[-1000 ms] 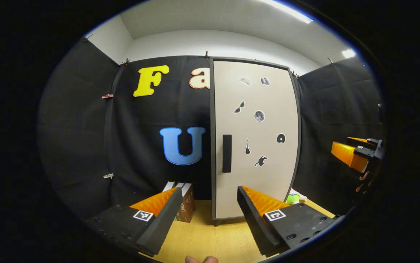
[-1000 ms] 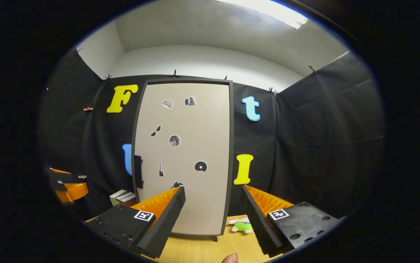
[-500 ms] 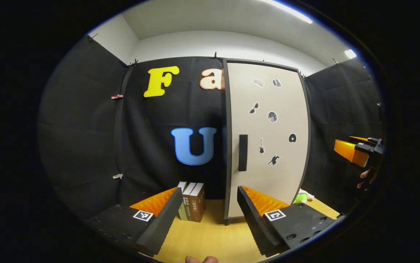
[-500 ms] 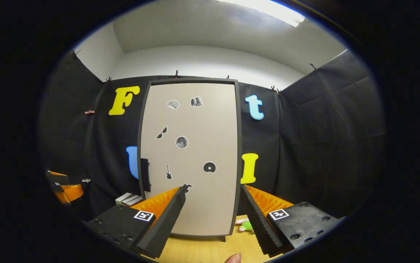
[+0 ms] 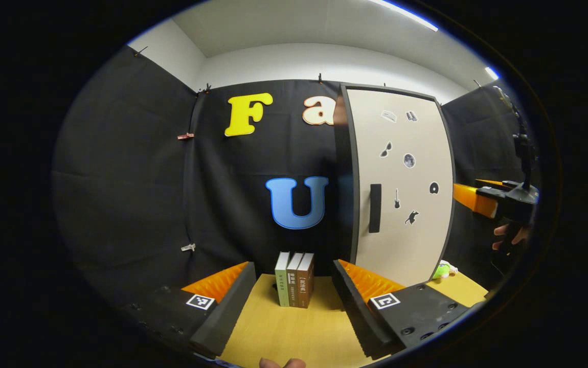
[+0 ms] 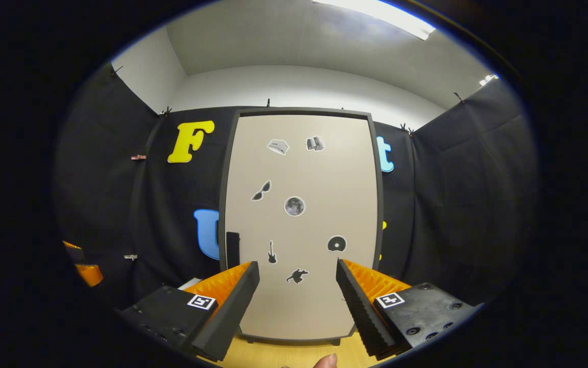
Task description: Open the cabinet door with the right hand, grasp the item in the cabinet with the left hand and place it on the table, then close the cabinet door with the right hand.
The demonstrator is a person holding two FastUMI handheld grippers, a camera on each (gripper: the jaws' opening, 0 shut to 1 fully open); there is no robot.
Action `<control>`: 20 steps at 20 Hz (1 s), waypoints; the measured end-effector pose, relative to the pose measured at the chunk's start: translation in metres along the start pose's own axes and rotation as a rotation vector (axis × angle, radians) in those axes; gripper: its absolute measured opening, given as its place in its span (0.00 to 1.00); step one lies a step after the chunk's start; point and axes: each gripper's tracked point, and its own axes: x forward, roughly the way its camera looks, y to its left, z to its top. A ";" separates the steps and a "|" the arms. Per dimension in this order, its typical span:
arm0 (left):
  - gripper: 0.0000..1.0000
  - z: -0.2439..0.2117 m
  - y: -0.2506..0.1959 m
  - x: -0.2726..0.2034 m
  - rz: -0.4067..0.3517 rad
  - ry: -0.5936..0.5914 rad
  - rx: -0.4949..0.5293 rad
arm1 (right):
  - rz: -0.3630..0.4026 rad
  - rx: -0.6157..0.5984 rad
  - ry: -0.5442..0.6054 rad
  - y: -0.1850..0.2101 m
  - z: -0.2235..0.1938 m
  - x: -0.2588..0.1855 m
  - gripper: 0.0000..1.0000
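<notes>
Facing closed cabinet door (image 6: 301,225), right hand-held gripper (image 6: 298,301) agape, left hand-held gripper (image 5: 294,301) agape

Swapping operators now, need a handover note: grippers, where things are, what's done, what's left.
Left gripper: open, empty, facing the books on the table.
Right gripper: open, empty, facing the cabinet door, not touching it.
Cabinet door is closed; its handle is at the door's left edge. The item inside can't be seen.
Done: nothing yet.
Left: open the door with the right, take the item out with the left, set it on the table, close the door.
</notes>
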 end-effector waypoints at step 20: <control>0.95 -0.034 0.067 -0.023 0.091 0.043 -0.052 | 0.034 0.033 0.139 0.116 -0.103 0.162 0.98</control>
